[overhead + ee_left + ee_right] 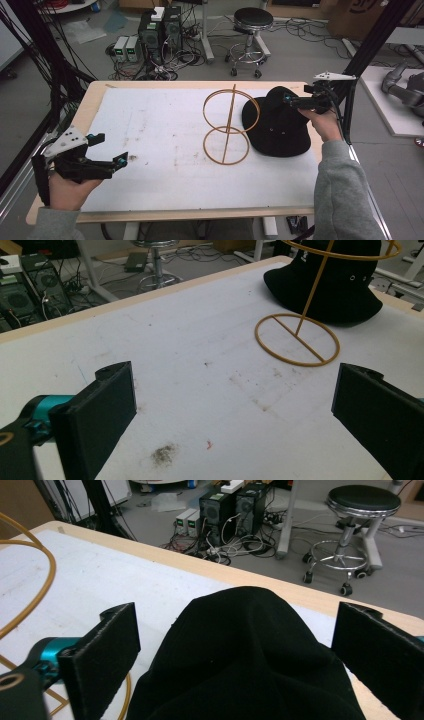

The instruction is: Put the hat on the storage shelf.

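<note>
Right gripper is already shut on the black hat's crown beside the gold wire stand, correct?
Not quite. The right gripper is open, its jaws standing apart on either side of the black hat beside the gold wire stand, as the right gripper view shows.

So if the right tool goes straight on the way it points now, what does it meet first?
Most likely the black hat: its crown rises between the open jaws of the right tool, directly ahead. How far ahead is hard to judge.
</note>
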Motion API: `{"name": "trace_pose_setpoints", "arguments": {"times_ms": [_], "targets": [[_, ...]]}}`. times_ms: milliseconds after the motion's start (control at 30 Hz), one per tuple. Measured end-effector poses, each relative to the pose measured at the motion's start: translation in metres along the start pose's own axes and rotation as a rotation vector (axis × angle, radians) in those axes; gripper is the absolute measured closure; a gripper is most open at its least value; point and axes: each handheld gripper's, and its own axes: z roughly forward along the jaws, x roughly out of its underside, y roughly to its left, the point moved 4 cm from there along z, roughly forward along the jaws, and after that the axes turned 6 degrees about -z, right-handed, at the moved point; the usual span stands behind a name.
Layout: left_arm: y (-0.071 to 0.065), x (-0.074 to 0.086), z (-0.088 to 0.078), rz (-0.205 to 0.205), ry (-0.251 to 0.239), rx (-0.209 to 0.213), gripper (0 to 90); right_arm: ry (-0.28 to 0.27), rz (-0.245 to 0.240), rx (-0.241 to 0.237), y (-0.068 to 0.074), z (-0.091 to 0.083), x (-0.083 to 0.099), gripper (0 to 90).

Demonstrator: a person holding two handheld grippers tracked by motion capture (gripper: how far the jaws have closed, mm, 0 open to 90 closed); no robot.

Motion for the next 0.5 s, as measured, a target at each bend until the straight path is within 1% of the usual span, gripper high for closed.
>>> {"name": "trace_pose_setpoints", "arguments": {"times_ms": [100, 133, 167, 200, 267, 300, 333, 367, 400, 433, 467, 500], "targets": [[0.001, 0.001, 0.001, -0.006, 0.003, -0.004, 4.4, 0.013, 0.001, -0.005, -0.003, 0.005, 0.002, 6.7], [0.002, 0.002, 0.002, -0.007, 0.006, -0.004, 4.4, 0.017, 0.008, -0.007, -0.004, 0.006, 0.003, 7.2], [0.002, 0.002, 0.002, -0.006, 0.008, -0.004, 4.5, 0.017, 0.01, -0.013, -0.006, 0.008, 0.003, 10.4], [0.002, 0.003, 0.004, -0.007, 0.013, -0.004, 4.5, 0.014, 0.014, -0.031, -0.007, 0.009, 0.004, 17.3], [0.003, 0.005, 0.006, -0.007, 0.024, -0.007, 4.4, 0.013, 0.014, -0.036, -0.008, 0.01, 0.004, 17.4], [0.003, 0.005, 0.007, -0.011, 0.025, -0.008, 4.5, 0.02, 0.016, -0.038, -0.009, 0.014, 0.006, 21.9], [0.003, 0.006, 0.007, -0.01, 0.028, -0.007, 4.5, 0.02, 0.016, -0.038, -0.009, 0.014, 0.006, 21.9], [0.003, 0.006, 0.008, -0.009, 0.033, -0.009, 4.5, 0.023, 0.007, -0.039, -0.009, 0.016, 0.006, 24.2], [0.003, 0.007, 0.008, -0.009, 0.033, -0.008, 4.4, 0.028, 0.007, -0.04, -0.009, 0.017, 0.007, 29.4], [0.004, 0.007, 0.009, -0.009, 0.034, -0.009, 4.5, 0.028, -0.001, -0.043, -0.009, 0.019, 0.007, 38.5], [0.004, 0.007, 0.009, -0.011, 0.034, -0.01, 4.5, 0.028, -0.001, -0.043, -0.009, 0.019, 0.007, 38.5], [0.004, 0.008, 0.009, -0.013, 0.035, -0.011, 4.5, 0.025, -0.013, -0.041, -0.008, 0.019, 0.007, 42.4]]}}
